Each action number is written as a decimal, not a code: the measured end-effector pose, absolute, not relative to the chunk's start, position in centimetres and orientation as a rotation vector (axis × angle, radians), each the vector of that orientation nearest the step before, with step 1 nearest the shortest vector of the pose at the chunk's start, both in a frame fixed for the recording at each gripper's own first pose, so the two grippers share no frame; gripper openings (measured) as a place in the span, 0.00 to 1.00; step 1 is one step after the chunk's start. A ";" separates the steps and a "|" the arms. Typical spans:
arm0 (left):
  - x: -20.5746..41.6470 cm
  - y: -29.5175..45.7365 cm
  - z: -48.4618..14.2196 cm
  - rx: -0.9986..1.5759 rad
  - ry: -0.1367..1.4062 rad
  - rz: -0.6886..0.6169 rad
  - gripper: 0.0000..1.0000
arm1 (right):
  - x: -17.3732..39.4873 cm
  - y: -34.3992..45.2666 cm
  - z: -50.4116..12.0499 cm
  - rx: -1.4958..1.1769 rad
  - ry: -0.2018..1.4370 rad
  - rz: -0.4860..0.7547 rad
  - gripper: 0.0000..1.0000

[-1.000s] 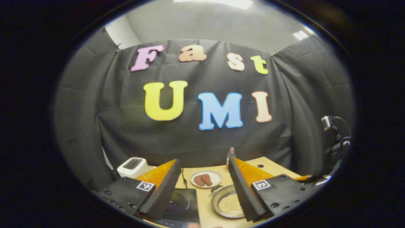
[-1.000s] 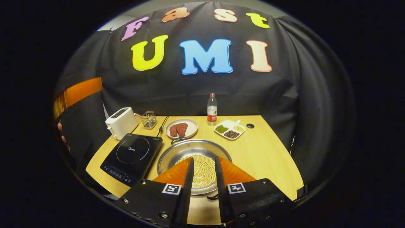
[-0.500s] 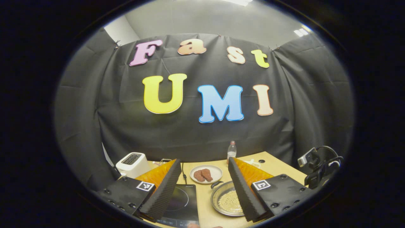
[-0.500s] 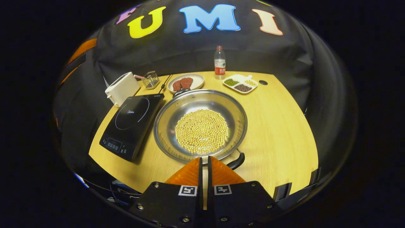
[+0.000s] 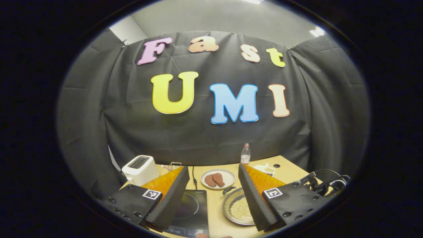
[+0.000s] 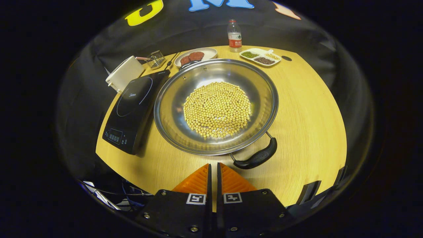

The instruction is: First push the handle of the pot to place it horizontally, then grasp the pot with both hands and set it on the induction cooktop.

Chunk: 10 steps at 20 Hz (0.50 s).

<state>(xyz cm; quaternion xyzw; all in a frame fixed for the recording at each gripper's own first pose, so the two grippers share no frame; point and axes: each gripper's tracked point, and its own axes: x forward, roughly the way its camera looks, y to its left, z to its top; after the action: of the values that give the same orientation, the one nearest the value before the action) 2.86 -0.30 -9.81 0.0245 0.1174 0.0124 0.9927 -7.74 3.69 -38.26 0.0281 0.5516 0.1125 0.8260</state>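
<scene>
In the left gripper view, the left gripper (image 5: 211, 198) hangs high with its fingers spread wide and nothing between them. Below it the pot (image 5: 238, 210) sits on the table (image 5: 218, 228) just right of the induction cooktop (image 5: 191, 211).

In the right gripper view, the right gripper (image 6: 213, 177) is pressed closed, empty, near the pot's black near handle (image 6: 256, 159) — which points off at a slant. The pot is polished steel, likely stiff, slick and fairly heavy with its layer of loose soybeans (image 6: 216, 109); tilt would spill them, so the two handles — far one (image 6: 185, 63) included — are the places to grip. Behind, a plate (image 6: 211, 52) holds meat and a divided dish (image 6: 261, 57) holds beans.
</scene>
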 end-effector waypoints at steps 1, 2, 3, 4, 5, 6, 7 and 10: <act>2.9 -0.2 -9.9 0.049 0.239 0.027 0.99 | -7.7 3.4 -38.6 0.053 1.183 0.226 0.05; 2.9 -0.1 -9.9 0.050 0.241 0.029 0.97 | -7.7 3.3 -39.0 0.053 1.193 0.215 0.05; 3.0 -0.1 -10.1 0.052 0.242 0.032 0.97 | -7.6 3.1 -39.1 0.059 1.201 0.208 0.05; 3.0 0.0 -10.3 0.055 0.247 0.036 0.99 | -7.5 2.9 -39.4 0.068 1.203 0.201 0.05; 3.1 0.3 -10.6 0.055 0.255 0.039 0.99 | -7.4 2.9 -39.4 0.085 1.203 0.198 0.05; 3.4 0.4 -10.8 0.052 0.261 0.040 0.97 | -7.4 2.6 -39.7 0.096 1.202 0.191 0.05; 3.4 0.3 -11.1 0.049 0.266 0.040 0.95 | -7.2 2.2 -39.7 0.097 1.200 0.178 0.05; 3.7 0.1 -11.4 0.044 0.275 0.037 0.95 | -7.1 1.2 -39.5 0.122 1.191 0.148 0.01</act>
<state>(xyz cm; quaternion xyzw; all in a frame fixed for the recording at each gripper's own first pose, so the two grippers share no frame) 3.70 0.13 -11.43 0.0219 0.1372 0.0185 0.9901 -7.06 1.21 -39.48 0.0575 0.5599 0.0695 0.8236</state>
